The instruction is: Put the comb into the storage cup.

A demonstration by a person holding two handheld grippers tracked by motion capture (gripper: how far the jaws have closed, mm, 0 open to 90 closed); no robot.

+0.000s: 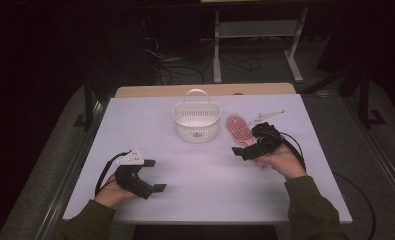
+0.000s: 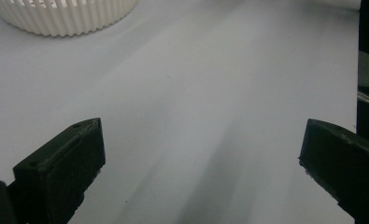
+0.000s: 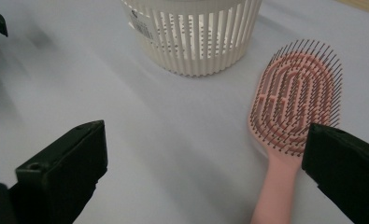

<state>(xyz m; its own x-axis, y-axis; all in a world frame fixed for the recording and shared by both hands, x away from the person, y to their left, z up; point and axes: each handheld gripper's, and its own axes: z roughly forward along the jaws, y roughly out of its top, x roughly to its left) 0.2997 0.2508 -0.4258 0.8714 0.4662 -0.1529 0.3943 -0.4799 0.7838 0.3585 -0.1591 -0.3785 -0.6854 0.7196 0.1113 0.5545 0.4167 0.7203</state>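
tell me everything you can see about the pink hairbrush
The pink hairbrush looks like plastic: an oval, vented head with slots and rows of thin dark bristles pointing up, and a plain pink handle running toward the right gripper. It lies flat on the white table, just beside the white slatted basket, apart from it. The gripper's jaws stand wide open, one close over the handle; whether it touches is unclear.

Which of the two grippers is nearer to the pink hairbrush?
The right gripper: the pink plastic hairbrush lies beside its jaw; the left gripper is over bare table.
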